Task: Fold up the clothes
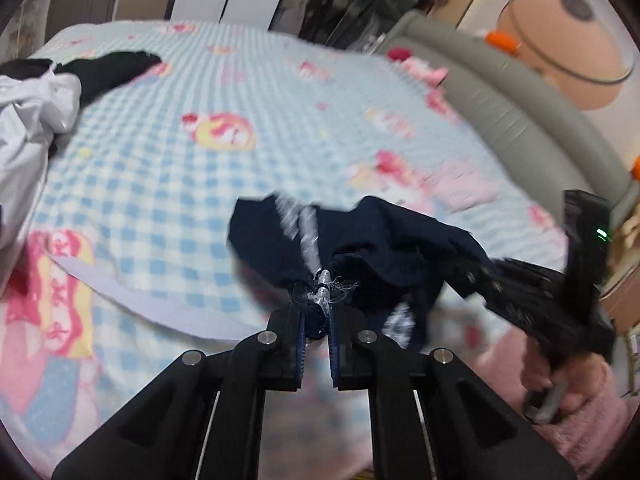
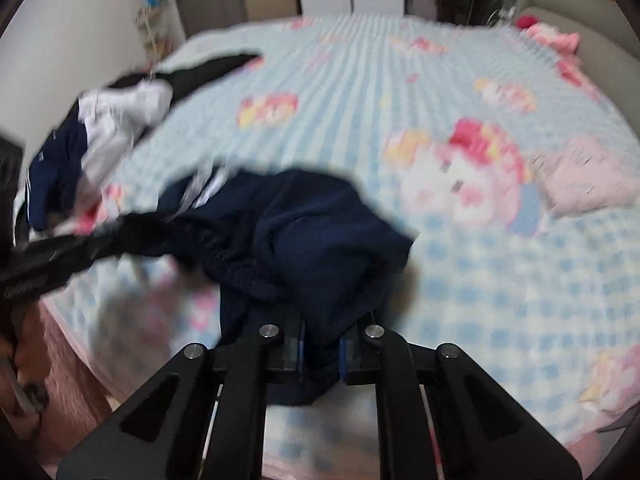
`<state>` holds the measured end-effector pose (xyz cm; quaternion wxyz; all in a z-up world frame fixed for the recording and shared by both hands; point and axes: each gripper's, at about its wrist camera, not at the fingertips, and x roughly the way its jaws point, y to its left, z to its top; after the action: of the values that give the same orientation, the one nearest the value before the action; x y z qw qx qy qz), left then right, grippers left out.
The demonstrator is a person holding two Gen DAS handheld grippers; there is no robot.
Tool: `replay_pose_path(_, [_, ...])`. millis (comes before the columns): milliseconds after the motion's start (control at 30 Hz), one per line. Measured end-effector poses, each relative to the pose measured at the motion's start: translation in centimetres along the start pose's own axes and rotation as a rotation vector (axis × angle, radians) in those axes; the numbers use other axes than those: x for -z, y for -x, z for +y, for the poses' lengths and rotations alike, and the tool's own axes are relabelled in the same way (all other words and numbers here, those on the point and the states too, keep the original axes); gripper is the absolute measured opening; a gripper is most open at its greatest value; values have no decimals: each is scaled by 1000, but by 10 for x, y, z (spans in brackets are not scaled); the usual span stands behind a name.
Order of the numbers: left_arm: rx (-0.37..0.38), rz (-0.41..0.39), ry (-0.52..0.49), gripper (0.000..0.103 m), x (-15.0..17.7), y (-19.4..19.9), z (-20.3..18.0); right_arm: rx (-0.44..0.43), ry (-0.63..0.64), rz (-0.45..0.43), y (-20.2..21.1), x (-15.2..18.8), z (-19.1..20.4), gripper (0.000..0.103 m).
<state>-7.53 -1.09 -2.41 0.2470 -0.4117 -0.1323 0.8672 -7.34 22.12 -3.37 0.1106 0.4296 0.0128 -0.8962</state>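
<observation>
Left wrist view shows the left gripper (image 1: 318, 300) clamped on the white-striped edge of a navy garment (image 1: 384, 240); the right gripper (image 2: 322, 344) is closed on its other edge, so it hangs just over the checked bed (image 2: 360, 80). It looks soft, light and limp; hems give the surest hold. No containers show.

A garment (image 1: 384, 248) hung above the near part of the bed (image 1: 240, 92), pinched between the left gripper (image 1: 318, 312) and the right gripper (image 2: 322, 344), which stood to its right in the left wrist view. A heap of clothes (image 2: 112, 128) lay on the bed's far left side. A pillow (image 2: 592, 176) lay at the right, with the headboard (image 1: 500, 92) behind it.
</observation>
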Motion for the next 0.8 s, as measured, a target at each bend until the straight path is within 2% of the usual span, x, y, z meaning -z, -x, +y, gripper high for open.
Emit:
replay_pose_path(67, [87, -46, 33, 9, -4, 28, -5, -29, -19, -58, 25, -11, -3, 10])
replay_pose_path(133, [149, -112, 63, 10, -8, 53, -6, -102, -53, -119, 52, -22, -9, 10])
replay_pose_path(167, [132, -137, 76, 10, -9, 60, -5, -140, -71, -137, 61, -27, -12, 10])
replay_pose_path(200, [87, -143, 81, 10, -8, 61, -2, -178, -90, -153, 69, -31, -15, 10])
replay_pose_path(233, [23, -121, 94, 10, -5, 54, 3, -181, -96, -154, 69, -34, -18, 10])
replay_pose_path(300, [-79, -25, 166, 10, 0, 27, 22, -84, -92, -91, 48, -33, -14, 16])
replay_pose_path(333, [-93, 6, 202, 10, 5, 17, 31, -21, -88, -38, 32, -32, -12, 17])
replay_pose_path(367, [-87, 14, 225, 10, 9, 13, 37, 22, -89, 10, 18, -27, -11, 19])
replay_pose_path(433, [-89, 1, 225, 11, 16, 16, 38, 22, -107, 47, 8, -16, -11, 21])
replay_pose_path(500, [-103, -3, 226, 11, 21, 18, 41, 74, -85, 53, 8, -7, -14, 27])
replay_pose_path(633, [-111, 16, 250, 11, 31, 14, 50, 159, -77, 74, 9, 9, -26, 28])
replay_pose_path(767, [-112, 63, 229, 16, 38, 7, 55, -73, -89, 150, 8, 25, -36, 29])
replay_pose_path(800, [-132, 74, 209, 22, 40, 5, 53, -139, -63, 168, 7, 29, -29, 29])
